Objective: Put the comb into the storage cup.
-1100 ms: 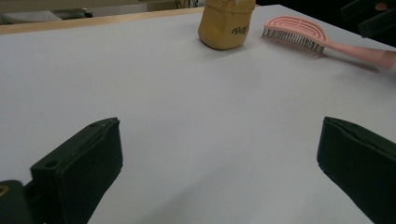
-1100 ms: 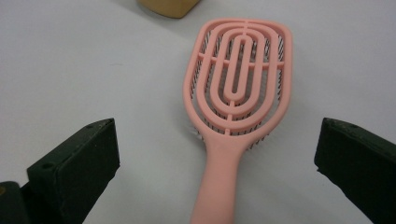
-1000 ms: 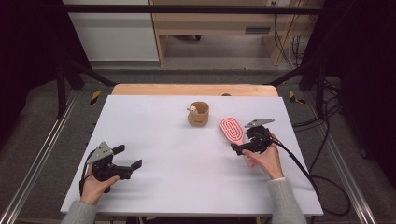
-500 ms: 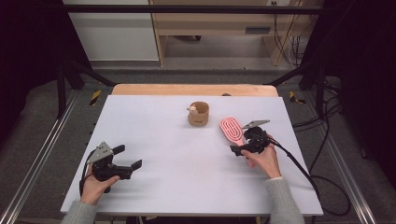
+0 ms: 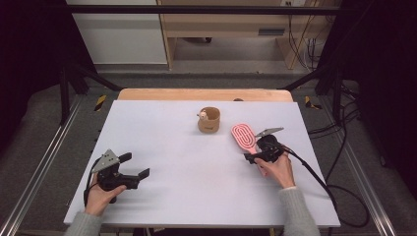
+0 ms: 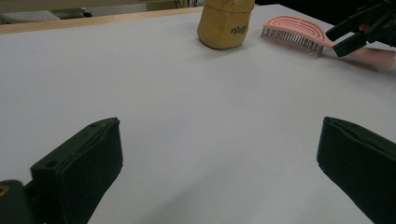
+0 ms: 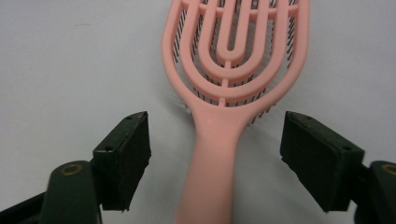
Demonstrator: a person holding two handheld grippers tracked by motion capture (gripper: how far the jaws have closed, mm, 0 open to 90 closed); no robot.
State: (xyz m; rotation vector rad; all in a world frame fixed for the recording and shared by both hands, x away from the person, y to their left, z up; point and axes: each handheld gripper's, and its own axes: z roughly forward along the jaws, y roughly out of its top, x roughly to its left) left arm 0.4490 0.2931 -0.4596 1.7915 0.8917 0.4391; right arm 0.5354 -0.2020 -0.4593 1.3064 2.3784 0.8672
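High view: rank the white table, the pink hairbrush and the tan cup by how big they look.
1. White table, largest by far.
2. Pink hairbrush, handle lying between the right gripper's jaws.
3. Tan cup, smallest, though it stands farther back, so the gap is unsure.

Pink hairbrush (image 7: 219, 116) with an openwork back of nested loops and dark bristles. Tan cup (image 5: 209, 120) bearing a small dark mark on its side and a pale figure at its rim. White table (image 5: 187, 162) with a light wood strip along its far edge. Black right gripper (image 7: 215, 156), black left gripper (image 6: 219, 172) carrying a grey plate. Grey sleeves (image 5: 300, 211).
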